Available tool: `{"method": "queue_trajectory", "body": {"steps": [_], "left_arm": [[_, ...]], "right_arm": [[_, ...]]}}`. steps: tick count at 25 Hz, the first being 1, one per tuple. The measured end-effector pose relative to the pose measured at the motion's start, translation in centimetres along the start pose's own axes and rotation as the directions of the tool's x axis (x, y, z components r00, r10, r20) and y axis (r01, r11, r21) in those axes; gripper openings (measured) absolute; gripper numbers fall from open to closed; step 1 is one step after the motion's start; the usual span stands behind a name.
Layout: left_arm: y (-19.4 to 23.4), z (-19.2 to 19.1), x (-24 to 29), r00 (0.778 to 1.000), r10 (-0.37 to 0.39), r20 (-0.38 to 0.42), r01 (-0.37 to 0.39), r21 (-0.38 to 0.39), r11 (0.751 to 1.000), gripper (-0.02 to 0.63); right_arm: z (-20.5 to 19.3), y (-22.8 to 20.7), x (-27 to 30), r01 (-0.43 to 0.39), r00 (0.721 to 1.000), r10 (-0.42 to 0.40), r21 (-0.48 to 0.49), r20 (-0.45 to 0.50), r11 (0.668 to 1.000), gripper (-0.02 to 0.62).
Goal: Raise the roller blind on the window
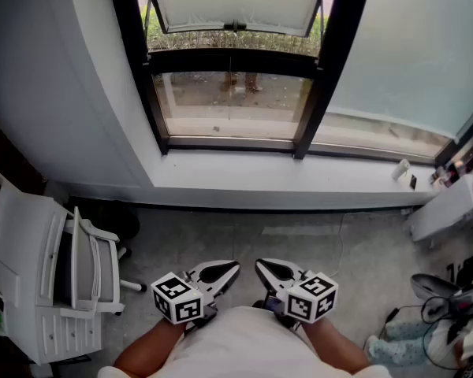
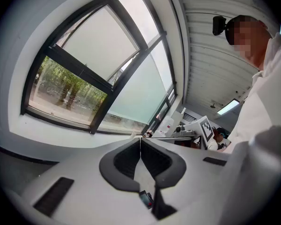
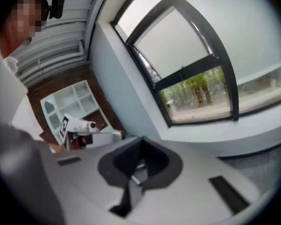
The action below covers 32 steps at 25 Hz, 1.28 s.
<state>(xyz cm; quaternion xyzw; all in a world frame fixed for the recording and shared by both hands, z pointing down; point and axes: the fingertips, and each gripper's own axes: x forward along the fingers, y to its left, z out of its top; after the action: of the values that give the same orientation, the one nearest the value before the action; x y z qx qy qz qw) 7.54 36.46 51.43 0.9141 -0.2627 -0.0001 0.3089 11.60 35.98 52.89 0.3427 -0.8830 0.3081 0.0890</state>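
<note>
The roller blind (image 1: 232,2) hangs over the top of the black-framed middle window, and its bottom bar carries a small dark pull (image 1: 235,27) at the centre. Below it the glass shows trees and pavement. Both grippers are low, close to my body and far from the window. My left gripper (image 1: 233,268) and my right gripper (image 1: 260,264) point toward the sill, jaws shut and empty. In the left gripper view the jaws (image 2: 140,138) meet below the blind (image 2: 100,36). In the right gripper view the jaws (image 3: 140,140) are also together, with the blind (image 3: 173,46) above them.
A wide white sill (image 1: 284,183) runs under the windows. The right-hand window (image 1: 410,53) is covered by a lowered blind. A white chair (image 1: 91,266) and shelf unit (image 1: 24,274) stand at the left. A white box (image 1: 449,211), cables and a fan (image 1: 441,290) crowd the right.
</note>
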Motion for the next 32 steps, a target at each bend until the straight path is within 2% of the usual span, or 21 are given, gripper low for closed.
{"method": "queue_trajectory", "body": {"steps": [5, 12, 16, 22, 28, 32], "left_arm": [[0.2, -0.1, -0.1, 1.0, -0.023, -0.018, 0.023, 0.008, 1.0, 0.023], [1.3, 0.4, -1.7, 1.0, -0.021, 0.012, 0.021, -0.012, 1.0, 0.021], [2.1, 1.1, -3.2, 0.999, -0.018, 0.035, 0.018, -0.011, 1.0, 0.021], [4.6, 1.4, -5.6, 0.998, 0.063, 0.005, -0.063, 0.075, 0.995, 0.023], [6.8, 2.6, -6.6, 0.996, 0.086, 0.01, -0.087, 0.08, 0.993, 0.023], [8.4, 3.6, -6.0, 0.995, 0.103, 0.011, -0.104, 0.083, 0.991, 0.023]], "right_arm": [[0.0, 0.4, 0.8, 0.002, 1.0, -0.002, -0.016, -0.011, 1.0, 0.021], [-0.4, 1.1, 1.8, 0.024, 0.999, -0.025, -0.045, -0.027, 0.999, 0.023], [0.7, 1.2, 2.5, 0.022, 0.999, -0.022, 0.002, 0.026, 1.0, 0.023], [1.9, 0.6, 4.5, 0.077, 0.996, -0.077, -0.007, 0.055, 0.997, 0.026], [2.7, -0.3, 6.4, 0.131, 0.989, -0.131, -0.002, 0.063, 0.991, 0.028], [3.5, -0.9, 7.7, 0.14, 0.989, -0.138, -0.027, 0.054, 0.99, 0.029]]}}
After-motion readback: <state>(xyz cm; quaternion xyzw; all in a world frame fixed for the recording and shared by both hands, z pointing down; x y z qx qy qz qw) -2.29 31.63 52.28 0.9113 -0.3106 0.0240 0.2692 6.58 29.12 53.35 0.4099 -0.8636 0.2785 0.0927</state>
